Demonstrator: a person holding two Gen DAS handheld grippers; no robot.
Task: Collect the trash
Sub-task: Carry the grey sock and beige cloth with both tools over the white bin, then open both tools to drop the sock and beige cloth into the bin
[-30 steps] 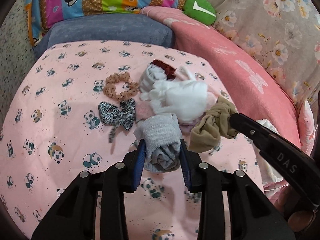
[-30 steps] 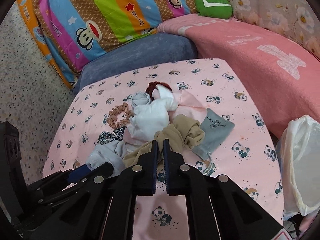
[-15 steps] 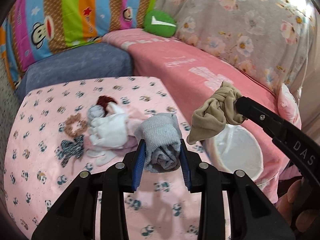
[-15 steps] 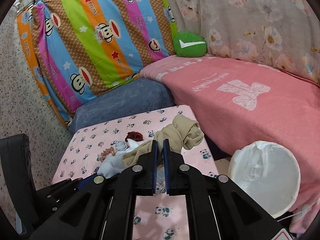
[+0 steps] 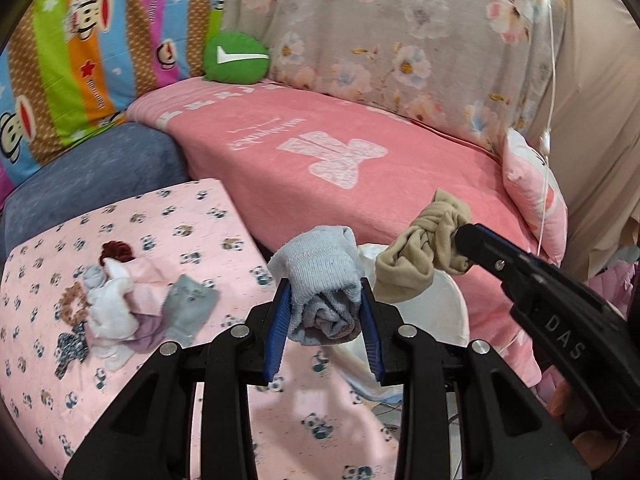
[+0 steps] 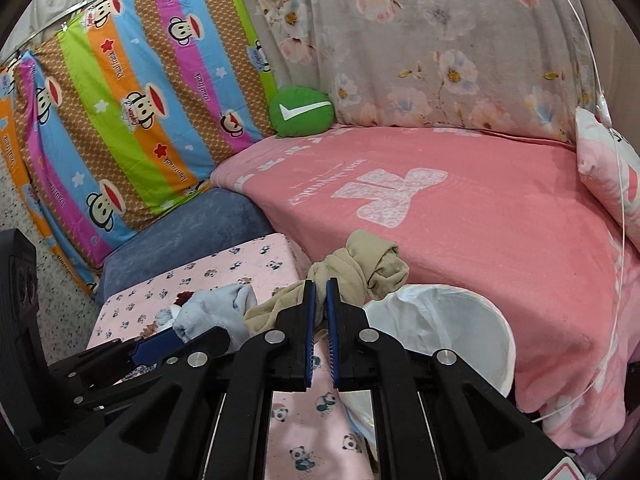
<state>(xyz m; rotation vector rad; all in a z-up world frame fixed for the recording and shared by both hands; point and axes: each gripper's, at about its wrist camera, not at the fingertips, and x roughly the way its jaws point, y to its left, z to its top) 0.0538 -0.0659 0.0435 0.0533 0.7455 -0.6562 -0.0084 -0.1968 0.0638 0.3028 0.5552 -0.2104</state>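
Observation:
My left gripper (image 5: 325,300) is shut on a rolled grey sock (image 5: 320,280), held in the air at the right edge of the pink panda table (image 5: 120,380). My right gripper (image 6: 320,294) is shut on a knotted tan stocking (image 6: 360,268), held just above the near rim of the white-lined trash bin (image 6: 460,320). The stocking also shows in the left wrist view (image 5: 424,252), with the bin (image 5: 452,308) behind and below both items. The grey sock shows at lower left in the right wrist view (image 6: 216,312).
A pile of small cloth items (image 5: 120,300), a grey pouch (image 5: 188,308) and scrunchies (image 5: 72,304) lie on the table. A pink-covered sofa (image 6: 460,216), green cushion (image 6: 302,112) and striped monkey blanket (image 6: 120,120) stand behind. A thin white cord (image 6: 612,220) hangs at right.
Both grippers have lifted and swung right from the table pile toward the bin, each still holding its item. The bin now lies directly beneath the stocking.

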